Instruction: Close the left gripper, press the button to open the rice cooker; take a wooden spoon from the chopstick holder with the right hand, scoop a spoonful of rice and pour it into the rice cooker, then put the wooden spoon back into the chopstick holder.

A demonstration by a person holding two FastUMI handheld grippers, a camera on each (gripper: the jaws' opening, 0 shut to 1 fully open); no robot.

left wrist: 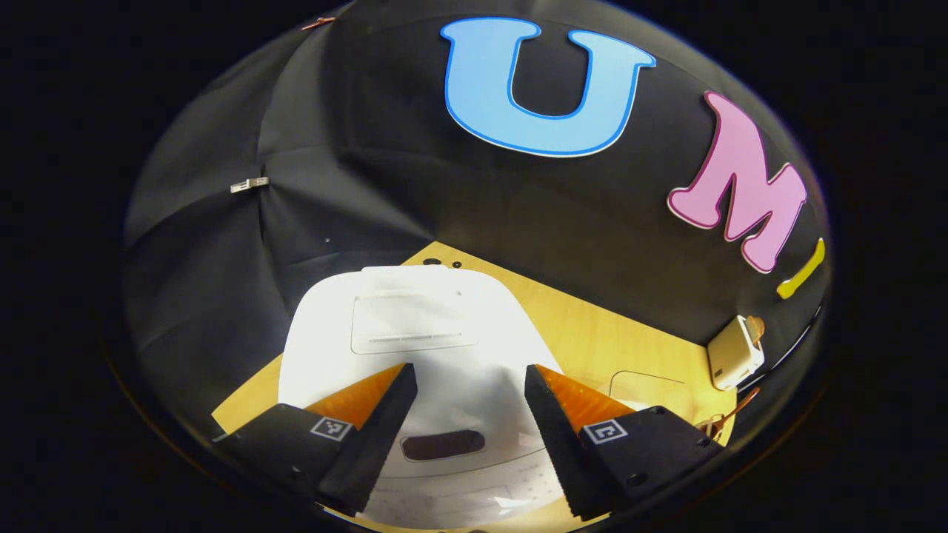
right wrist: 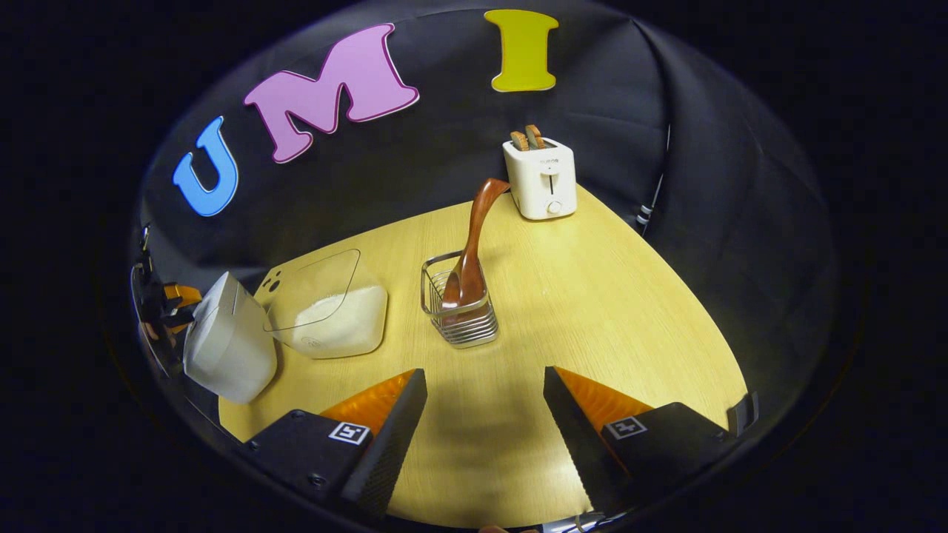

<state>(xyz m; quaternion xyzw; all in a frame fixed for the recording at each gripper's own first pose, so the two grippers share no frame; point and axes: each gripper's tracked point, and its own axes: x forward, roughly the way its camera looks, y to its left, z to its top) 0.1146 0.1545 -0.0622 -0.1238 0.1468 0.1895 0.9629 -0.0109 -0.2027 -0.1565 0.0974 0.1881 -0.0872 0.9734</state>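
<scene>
The white rice cooker (left wrist: 415,333) sits with its lid down right under my left gripper (left wrist: 469,377), whose fingers stand open on either side of the lid's front and the dark oval button (left wrist: 442,444). In the right gripper view the cooker (right wrist: 226,344) is at the far left, with the left gripper (right wrist: 164,300) above it. A wooden spoon (right wrist: 474,244) stands in the wire chopstick holder (right wrist: 459,307) at mid-table. A clear container of rice (right wrist: 337,314) lies between cooker and holder. My right gripper (right wrist: 485,381) is open, just short of the holder.
A white toaster (right wrist: 542,178) with two slices of bread stands at the table's far edge; it appears at the right (left wrist: 733,352) in the left gripper view. The wooden table (right wrist: 592,311) ends at the black cloth wall behind.
</scene>
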